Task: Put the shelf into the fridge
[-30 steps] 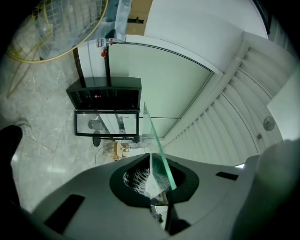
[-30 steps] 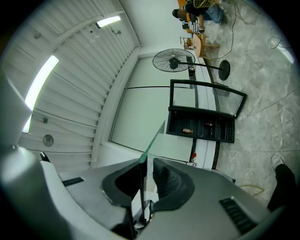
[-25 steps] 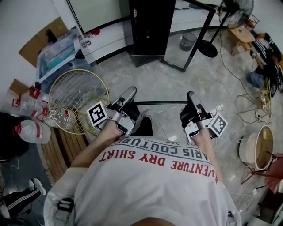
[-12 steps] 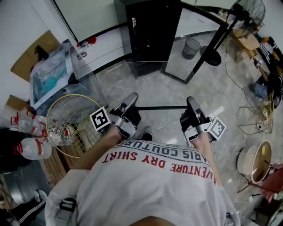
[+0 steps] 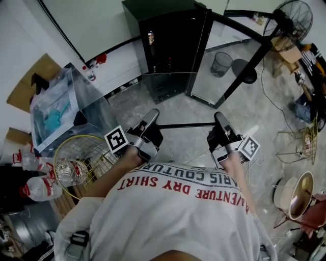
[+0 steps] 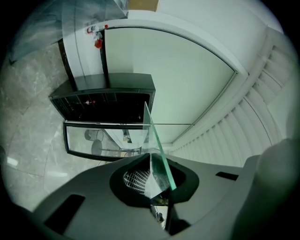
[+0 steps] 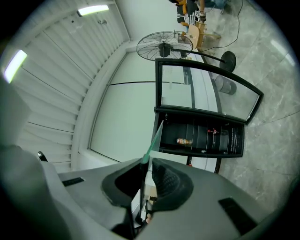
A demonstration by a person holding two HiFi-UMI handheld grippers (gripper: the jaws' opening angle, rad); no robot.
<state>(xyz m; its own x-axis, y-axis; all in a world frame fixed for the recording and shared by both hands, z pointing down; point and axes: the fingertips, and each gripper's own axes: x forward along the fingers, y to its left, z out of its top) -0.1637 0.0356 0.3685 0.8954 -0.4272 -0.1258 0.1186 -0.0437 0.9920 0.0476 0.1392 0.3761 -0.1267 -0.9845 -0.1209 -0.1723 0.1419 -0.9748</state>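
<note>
Fridge [image 5: 173,46] stands open at 12 o'clock beyond the shelf [image 5: 175,99], which we hold level, near edge running 9 to 3, left gripper [image 5: 151,114] and right gripper [image 5: 220,117] each clamped on one end.

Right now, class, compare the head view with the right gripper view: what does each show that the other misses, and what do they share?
Head view only: both claws at once, the left claw and the right claw, the person's white shirt, and a yellow wire basket and plastic bottles at the left.

Right gripper view only: the right claw's jaws closed on the glass shelf, at its green edge, and a ceiling light.

Both: the glass shelf, the black fridge with its door open, and the standing fan.
</note>
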